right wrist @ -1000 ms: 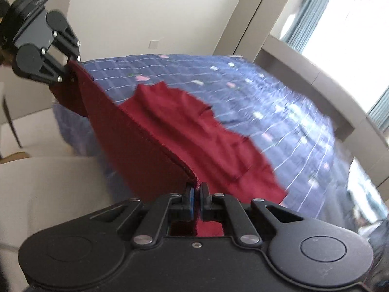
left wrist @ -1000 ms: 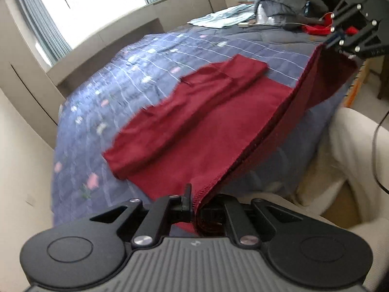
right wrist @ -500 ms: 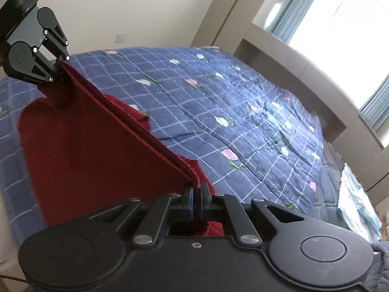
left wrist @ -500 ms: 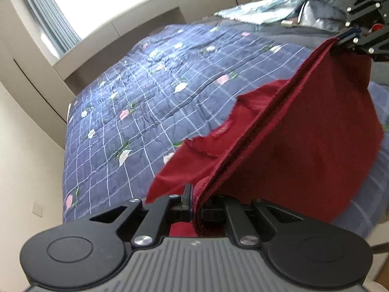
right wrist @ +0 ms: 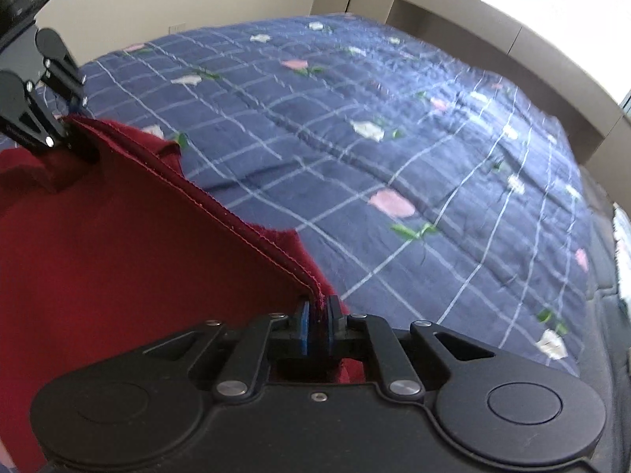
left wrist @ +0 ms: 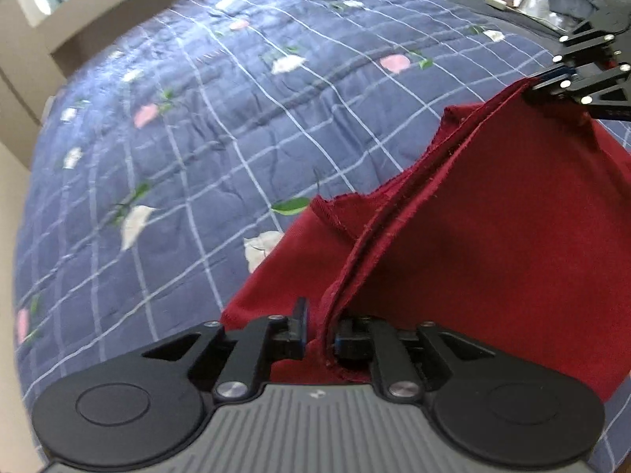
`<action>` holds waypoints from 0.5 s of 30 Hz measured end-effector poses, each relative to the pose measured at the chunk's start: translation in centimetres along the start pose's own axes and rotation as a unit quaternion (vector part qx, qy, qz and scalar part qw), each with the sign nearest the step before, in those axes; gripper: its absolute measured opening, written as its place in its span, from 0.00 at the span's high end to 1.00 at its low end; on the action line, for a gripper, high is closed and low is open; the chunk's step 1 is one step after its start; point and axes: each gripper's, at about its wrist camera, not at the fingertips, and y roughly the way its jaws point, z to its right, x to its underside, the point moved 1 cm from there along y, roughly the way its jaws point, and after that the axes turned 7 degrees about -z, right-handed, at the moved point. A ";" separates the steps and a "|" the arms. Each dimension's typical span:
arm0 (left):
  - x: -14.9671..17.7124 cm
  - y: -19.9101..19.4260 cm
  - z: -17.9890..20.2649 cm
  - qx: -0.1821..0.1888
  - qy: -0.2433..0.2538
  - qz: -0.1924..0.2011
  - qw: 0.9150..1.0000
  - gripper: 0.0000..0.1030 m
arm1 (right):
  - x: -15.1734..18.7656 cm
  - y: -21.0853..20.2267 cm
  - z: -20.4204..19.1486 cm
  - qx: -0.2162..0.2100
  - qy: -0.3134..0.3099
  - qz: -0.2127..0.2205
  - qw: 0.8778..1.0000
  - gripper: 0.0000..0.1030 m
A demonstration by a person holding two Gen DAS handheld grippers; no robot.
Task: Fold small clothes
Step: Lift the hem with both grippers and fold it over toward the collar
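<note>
While left tool (left wrist: 319, 329) opens, garment (left wrist: 493, 244) sags.

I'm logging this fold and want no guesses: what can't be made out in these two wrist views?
- Left wrist view: the red garment runs off the right edge, so its type and full outline are unknown.
- Right wrist view: the garment's lower part is hidden behind the right gripper.
- Both views: the quilt under the garment is covered.
- Left wrist view: far items are blurred.
</note>
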 end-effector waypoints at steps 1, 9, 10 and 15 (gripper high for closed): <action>0.0 0.2 -0.5 0.009 0.005 0.001 1.000 0.73 | 0.2 0.5 0.2 -0.003 0.001 -0.003 1.000 0.92; -0.4 -0.2 -4.6 0.045 0.008 0.011 0.999 0.15 | 0.7 2.3 1.0 -0.019 0.019 -0.005 1.000 0.87; -0.5 -0.3 -5.1 0.046 0.006 0.013 0.999 0.13 | 0.8 2.4 1.0 -0.022 0.022 -0.006 1.000 0.86; -0.6 -0.7 -6.4 0.060 0.005 0.001 0.998 0.04 | 0.7 2.6 1.7 -0.034 0.032 -0.010 0.999 0.85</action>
